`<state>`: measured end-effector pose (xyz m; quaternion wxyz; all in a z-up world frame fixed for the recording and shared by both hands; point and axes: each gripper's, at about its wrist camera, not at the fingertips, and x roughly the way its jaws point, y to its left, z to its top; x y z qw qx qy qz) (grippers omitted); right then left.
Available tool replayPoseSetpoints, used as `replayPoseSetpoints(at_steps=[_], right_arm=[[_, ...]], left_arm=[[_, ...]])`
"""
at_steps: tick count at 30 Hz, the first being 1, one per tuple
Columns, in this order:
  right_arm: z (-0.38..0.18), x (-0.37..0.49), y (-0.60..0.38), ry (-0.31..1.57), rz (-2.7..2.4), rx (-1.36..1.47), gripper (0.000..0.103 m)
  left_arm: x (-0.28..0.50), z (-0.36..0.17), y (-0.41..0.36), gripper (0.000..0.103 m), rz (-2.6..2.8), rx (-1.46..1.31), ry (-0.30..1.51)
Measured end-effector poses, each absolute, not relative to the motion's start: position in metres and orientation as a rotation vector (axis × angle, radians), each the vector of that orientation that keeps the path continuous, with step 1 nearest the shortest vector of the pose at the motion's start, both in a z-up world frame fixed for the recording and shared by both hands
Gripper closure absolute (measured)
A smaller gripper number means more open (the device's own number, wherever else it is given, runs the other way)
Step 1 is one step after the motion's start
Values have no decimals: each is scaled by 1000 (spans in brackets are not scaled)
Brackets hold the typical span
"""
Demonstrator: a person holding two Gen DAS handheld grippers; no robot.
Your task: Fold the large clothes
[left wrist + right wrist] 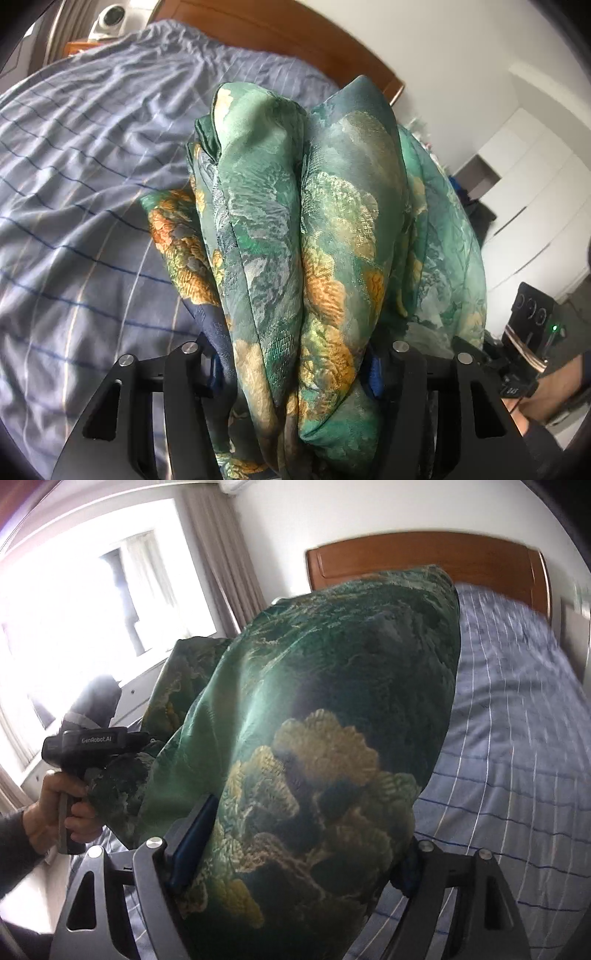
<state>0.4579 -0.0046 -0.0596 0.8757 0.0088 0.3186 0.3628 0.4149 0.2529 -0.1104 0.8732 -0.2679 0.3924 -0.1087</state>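
Observation:
A large green garment with orange and gold flower print is bunched in thick folds. My left gripper is shut on it, and the cloth rises up and hangs over the fingers. My right gripper is shut on another part of the same garment, which bulges up in front of the camera and hides the fingertips. The garment is lifted above the bed. In the right wrist view the left gripper's body shows at the left, held in a hand, with cloth draped beside it.
The bed has a blue-grey striped sheet and a wooden headboard. A bright window with curtains is on one side. White cabinets stand on the other. A white device sits by the bed's far corner.

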Motion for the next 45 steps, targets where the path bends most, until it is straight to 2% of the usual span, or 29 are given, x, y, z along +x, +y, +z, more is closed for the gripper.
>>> replayPoseSetpoints(at_steps=[3,4,5,6,8,9,13,15,17,20,23,25,29,35,45], right_arm=[[-90,493,-14,759,740,88,21],[-102,501,-17,798,737,113,21],[-120,511,-19,865,731,150,21],[-134,515,-21,925,717,175,20],[-169,525,-35,1016,678,291,8],[-173,525,-46,995,671,351,0],[-156,514,-70,911,639,364,0],[-139,500,-77,856,597,284,0],[-117,474,-82,771,540,160,0],[-83,423,-84,611,451,16,0],[-49,371,-87,439,377,-29,0],[-37,341,-90,385,338,14,0],[-36,326,-79,498,300,-37,0],[-35,259,-79,507,248,-19,0],[-48,229,-68,562,214,-123,0]], left_arm=[[439,-147,252,38,-198,-590,922],[445,-171,253,34,-174,-609,986],[445,-185,255,26,-149,-622,1004],[441,-190,259,22,-148,-640,984],[430,-190,267,16,-157,-687,913],[427,-187,267,16,-161,-686,904],[394,-143,259,18,-144,-492,838],[372,-116,247,14,-104,-369,770],[336,-87,228,5,-20,-231,687],[294,-53,198,0,112,-97,546],[256,-31,171,0,251,-2,389],[240,-22,152,0,273,-12,364],[224,-28,134,0,299,-147,473],[186,-46,120,0,353,-261,572],[155,-46,99,0,337,-215,653]])
